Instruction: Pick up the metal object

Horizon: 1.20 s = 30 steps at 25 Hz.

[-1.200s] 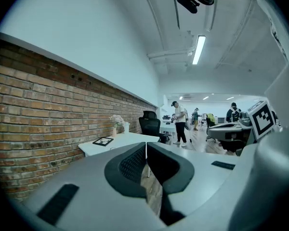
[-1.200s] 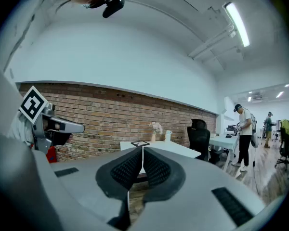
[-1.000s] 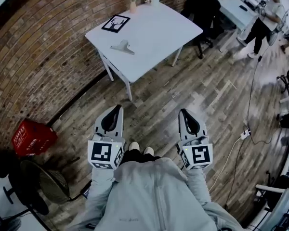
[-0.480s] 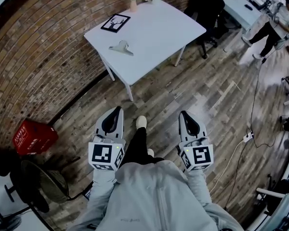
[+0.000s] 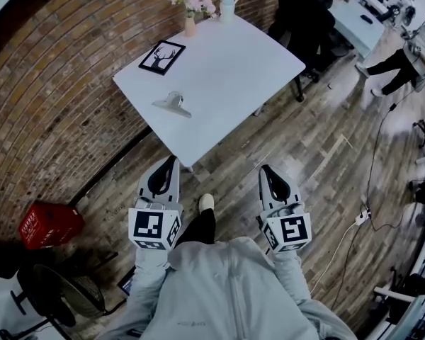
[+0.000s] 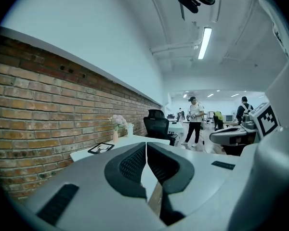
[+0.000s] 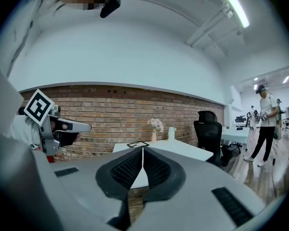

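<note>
Item: metal object (image 5: 173, 103), lying on white table (image 5: 234, 62) near its front edge, at 12 o'clock from left gripper (image 5: 168, 166); left gripper and right gripper (image 5: 270, 174) both clenched, empty, well apart from it; stage judged approach, next needing a reach in and jaws parted.

No word, number or brand can be read anywhere. The nearest thing to a sign is the black-and-white square marker on the cube of the left tool (image 5: 172, 161) and on that of the right tool (image 5: 265, 168) — coded patterns, not letters. A faint line of print sits low on the person's grey jacket (image 5: 186, 324), too small to make out. The red crate (image 5: 48, 225) bears pale marks on its side — illegible. The framed picture (image 5: 161, 57) on the table (image 5: 230, 69) shows a deer's head, not lettering.
</note>
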Each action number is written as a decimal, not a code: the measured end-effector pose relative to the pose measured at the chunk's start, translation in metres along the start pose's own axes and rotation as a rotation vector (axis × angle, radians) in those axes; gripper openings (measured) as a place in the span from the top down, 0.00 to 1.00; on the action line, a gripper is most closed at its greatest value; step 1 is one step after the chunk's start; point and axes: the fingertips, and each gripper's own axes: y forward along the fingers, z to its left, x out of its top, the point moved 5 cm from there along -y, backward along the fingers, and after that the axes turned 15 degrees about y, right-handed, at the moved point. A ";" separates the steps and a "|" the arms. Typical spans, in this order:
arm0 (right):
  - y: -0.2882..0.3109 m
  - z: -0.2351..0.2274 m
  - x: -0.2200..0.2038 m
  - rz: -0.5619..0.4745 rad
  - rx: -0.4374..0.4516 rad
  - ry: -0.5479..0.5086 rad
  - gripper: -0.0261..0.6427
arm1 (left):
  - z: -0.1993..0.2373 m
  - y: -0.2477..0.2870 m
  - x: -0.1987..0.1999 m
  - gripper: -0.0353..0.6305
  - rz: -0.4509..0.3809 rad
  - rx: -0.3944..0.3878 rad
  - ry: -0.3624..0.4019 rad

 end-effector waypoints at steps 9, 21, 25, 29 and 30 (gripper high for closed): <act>0.089 -0.012 0.026 0.003 0.013 -0.006 0.92 | 0.055 0.073 0.006 0.90 -0.006 0.000 -0.010; 0.152 -0.006 0.026 0.075 0.067 -0.005 0.92 | 0.089 0.105 -0.008 0.90 0.031 0.017 -0.046; 0.183 -0.006 0.026 0.111 0.132 -0.006 0.92 | 0.097 0.110 -0.015 0.90 0.051 0.064 -0.073; 0.231 -0.002 0.031 0.144 0.230 -0.036 0.92 | 0.115 0.117 -0.023 0.90 0.072 0.158 -0.109; 0.244 0.000 0.034 0.151 0.264 -0.046 0.92 | 0.121 0.119 -0.024 0.90 0.075 0.190 -0.118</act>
